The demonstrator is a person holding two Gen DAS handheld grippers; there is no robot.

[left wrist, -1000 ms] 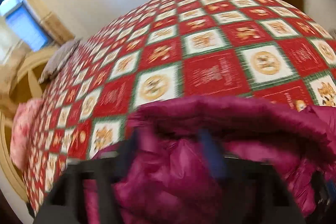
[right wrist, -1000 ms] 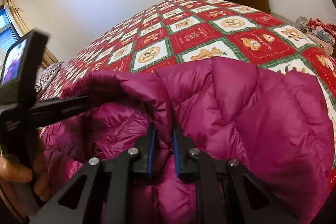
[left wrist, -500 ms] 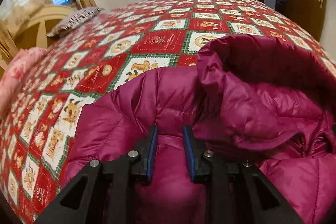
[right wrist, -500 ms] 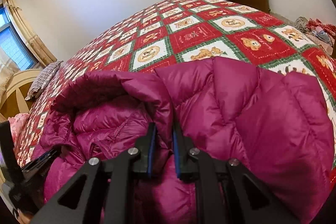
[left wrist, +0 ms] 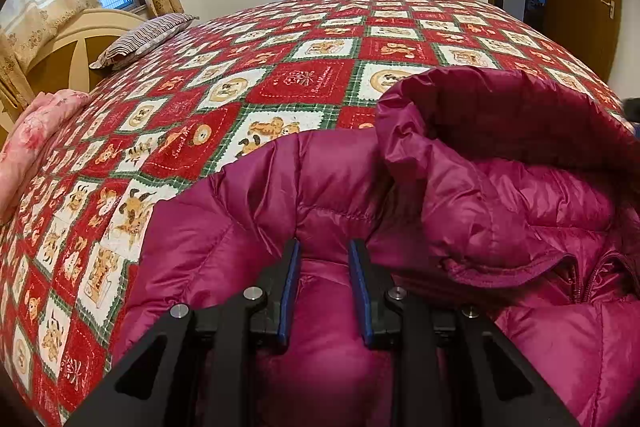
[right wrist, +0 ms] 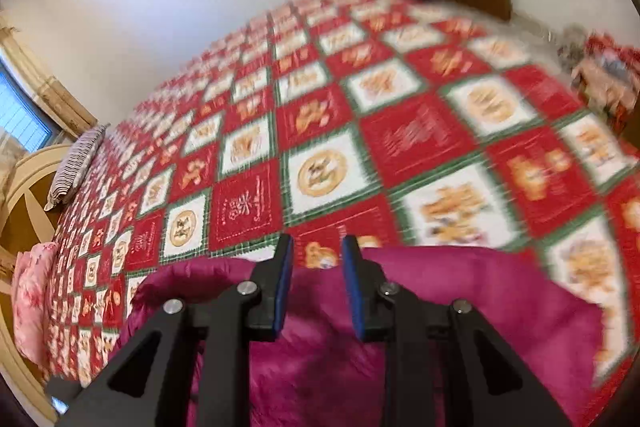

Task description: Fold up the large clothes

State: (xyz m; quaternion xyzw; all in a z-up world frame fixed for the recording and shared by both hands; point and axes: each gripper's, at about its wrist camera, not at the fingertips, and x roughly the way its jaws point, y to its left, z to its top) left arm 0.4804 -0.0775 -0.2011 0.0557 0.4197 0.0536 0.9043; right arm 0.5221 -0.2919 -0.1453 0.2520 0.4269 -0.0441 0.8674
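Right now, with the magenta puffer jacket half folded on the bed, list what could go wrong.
1. The right gripper has just been opening, with nothing between its pads; the puffy magenta down jacket may spring back on that side.
2. The left gripper pinches only a ridge of slick fabric, which could slip out.
3. The bulky hood stands bunched up, so a fold over it would likely come out lumpy on the red patchwork bedspread.

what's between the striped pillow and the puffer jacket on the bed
Only the red patchwork bedspread. Nothing lies on that stretch between the striped pillow and the magenta puffer jacket. The left wrist view shows it most clearly.
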